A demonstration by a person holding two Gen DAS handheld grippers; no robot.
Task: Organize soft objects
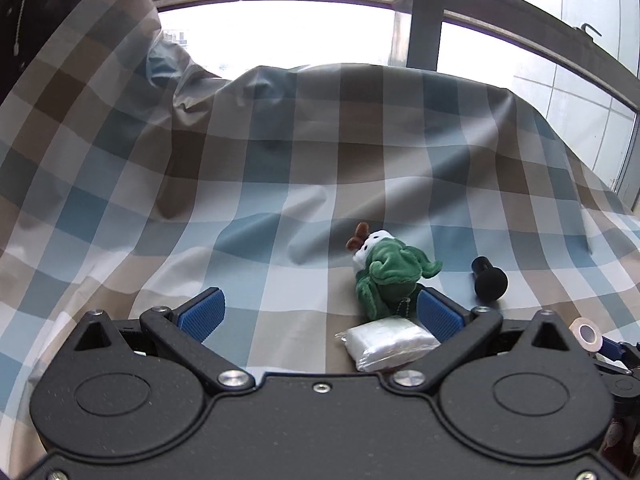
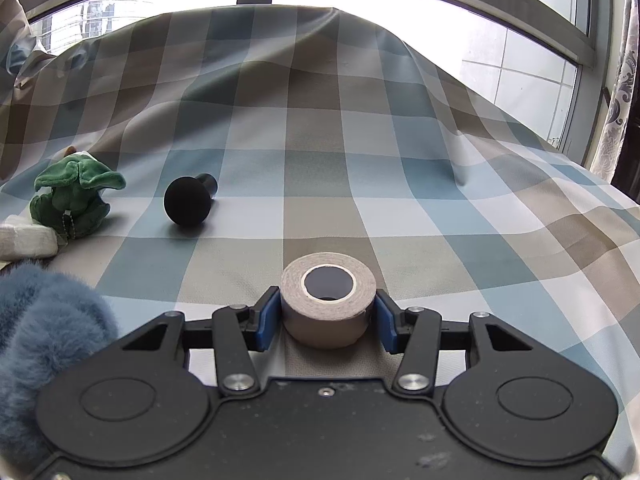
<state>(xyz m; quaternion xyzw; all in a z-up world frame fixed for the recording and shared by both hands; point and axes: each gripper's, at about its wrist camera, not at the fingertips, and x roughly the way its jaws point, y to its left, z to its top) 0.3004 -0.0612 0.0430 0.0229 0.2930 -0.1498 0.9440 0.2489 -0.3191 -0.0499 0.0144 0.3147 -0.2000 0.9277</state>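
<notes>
tape roll: beige roll of cloth-looking tape [image 2: 328, 304], standing on its flat end on the checked cloth over the tabletop [image 2: 360, 184], right up at the near edge of the right wrist view.
right tongs: right tongs [image 2: 327, 318] are clenched on the roll, one blue pad on each side of its wall, about mid-height. Looks like a solid squeeze across the widest part.
left tongs: left tongs [image 1: 320, 312] are spread wide with nothing in them, hovering over the cloth just short of the plush.
how the roll handles: I'd guess light and fairly firm, the wound tape gives a little but the core keeps it round. Fabric surface, so probably not slippery. Gripping across the outside like it is now seems the sane way; pinching the rim through the hole would be the other option.
which way it points: core hole faces straight up, so its axis is vertical. It's a squat thing, wider than tall, no real long axis.
neighbours: green plush toy [image 1: 386, 270] sits upright-ish, with a white plastic-wrapped packet [image 1: 390, 344] touching its near side. Black mushroom-shaped knob [image 2: 190, 200] lies on its side, stem pointing away. Blue fluffy thing [image 2: 44, 328] at the left edge, can't tell what.
</notes>
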